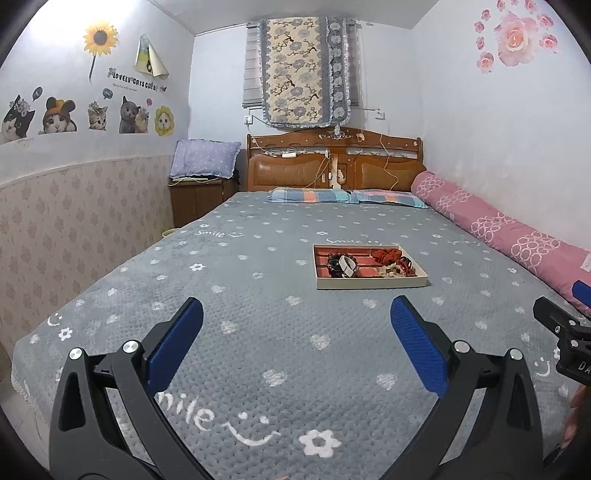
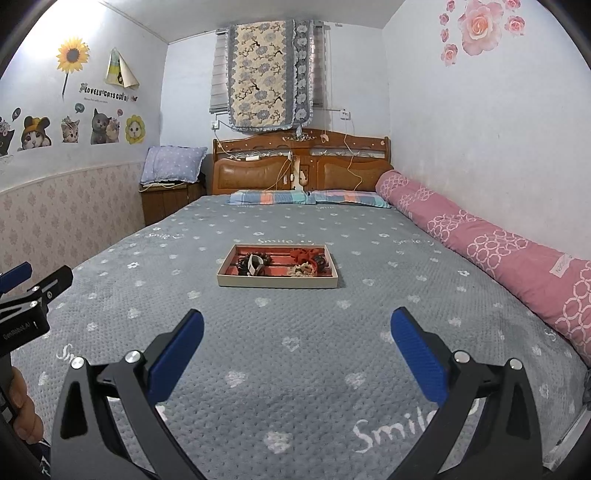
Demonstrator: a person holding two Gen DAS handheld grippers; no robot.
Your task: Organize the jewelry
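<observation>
**Both hand-held grippers wide apart, hovering over bed; jewelry tray ahead**

- Bed (image 1: pixel 258 314): grey blanket with white flowers, hearts and "smile" print, fills most of both views. Wooden headboard (image 1: pixel 334 162) at far end, two striped pillows (image 1: pixel 347 195) flat against it.
- Pink rolled quilt (image 1: pixel 498 229) runs along the right edge of the bed against the wall.
- Hanging floral quilt (image 1: pixel 299 70) covers the window above the headboard. Cat and sunflower stickers (image 1: pixel 92 110) on left wall, rose stickers (image 1: pixel 513 35) on right wall.
- Nightstand (image 1: pixel 199 195) left of the headboard, with a lilac dotted cushion (image 1: pixel 205 158) on top.
- Tray (image 2: pixel 277 282): shallow, rectangular, cream rim, red lining, sits mid-bed, well ahead of both grippers. In the left wrist view it lies right of centre; in the right wrist view, slightly left of centre.
- Tray contents: dark bead pieces with a white band (image 2: pixel 255 266) on its left side; red scrunchie-like piece (image 2: pixel 301 255) and a beige piece (image 2: pixel 301 271) on its right. Finer detail too small to tell.
- Left hand-held gripper (image 1: pixel 295 332): blue pads spread wide, nothing between them, above the blanket.
- Right hand-held gripper (image 2: pixel 295 334): same, pads spread wide, nothing held.
- Each gripper shows at the edge of the other's view, side by side, apart.
</observation>
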